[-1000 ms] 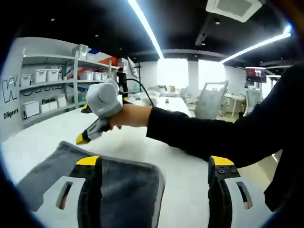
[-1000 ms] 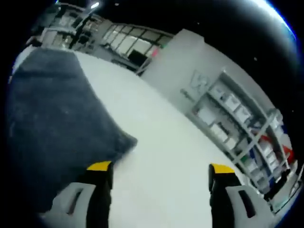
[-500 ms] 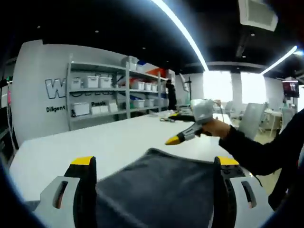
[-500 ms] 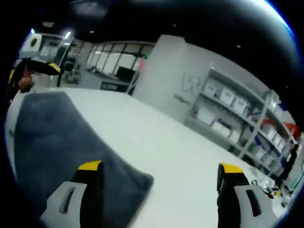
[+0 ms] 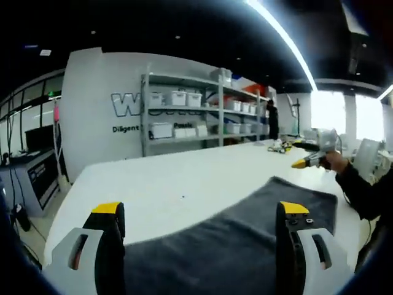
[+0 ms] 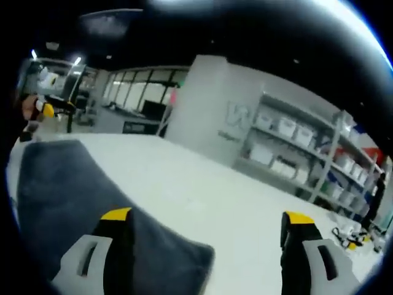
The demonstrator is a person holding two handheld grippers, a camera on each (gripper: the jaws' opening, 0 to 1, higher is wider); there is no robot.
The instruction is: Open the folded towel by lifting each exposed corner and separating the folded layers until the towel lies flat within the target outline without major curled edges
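Left gripper view: left gripper (image 5: 199, 212) wide, holding nothing, over grey towel (image 5: 245, 239). Right gripper (image 6: 207, 218) wide too. Could pinch both layers, drag towel crooked.

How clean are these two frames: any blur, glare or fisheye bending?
Left gripper view: fairly sharp, ceiling light strip and windows blown out, shelves bowed. Right gripper view: softer and motion-blurred, towel texture smeared, wall lettering unreadable, strong bending at the edges.
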